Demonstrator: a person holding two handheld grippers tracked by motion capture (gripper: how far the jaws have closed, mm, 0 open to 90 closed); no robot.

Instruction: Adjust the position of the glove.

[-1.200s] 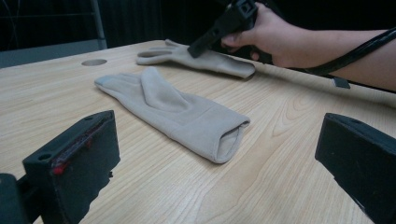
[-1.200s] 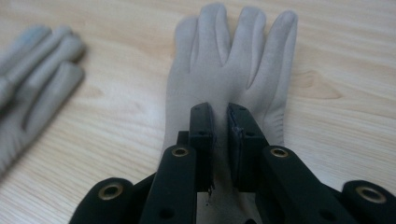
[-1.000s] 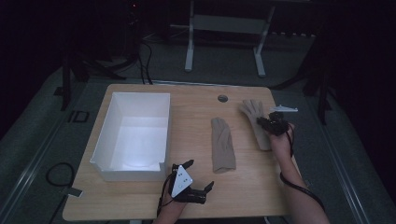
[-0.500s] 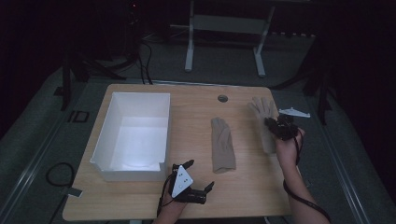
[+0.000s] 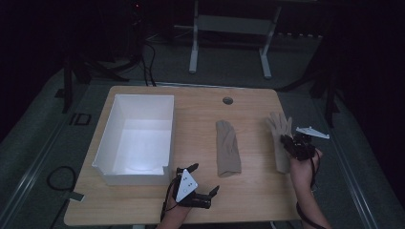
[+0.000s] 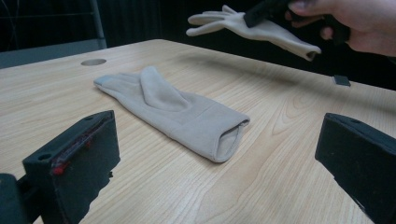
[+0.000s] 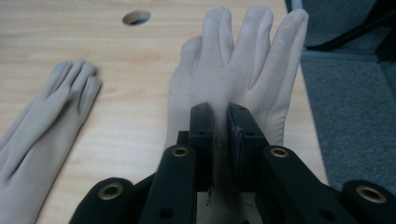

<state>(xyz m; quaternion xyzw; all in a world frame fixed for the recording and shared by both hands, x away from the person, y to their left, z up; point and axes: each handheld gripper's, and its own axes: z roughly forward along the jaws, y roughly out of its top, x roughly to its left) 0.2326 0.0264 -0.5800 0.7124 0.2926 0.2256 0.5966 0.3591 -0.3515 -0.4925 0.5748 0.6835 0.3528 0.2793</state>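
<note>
Right gripper [image 7: 219,126], clamped on the lifted beige glove [image 7: 238,60] at frame right, likely carries it next toward the white bin [image 5: 107,143]; left gripper [image 6: 219,186] gapes idle.

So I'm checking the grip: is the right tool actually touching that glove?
Touching. In the right gripper view the right tool is shut on the glove, fabric pinched between its jaws.

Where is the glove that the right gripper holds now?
In the high view, the held glove is at the table's right edge, pinched by the right gripper, right of the other glove.
</note>
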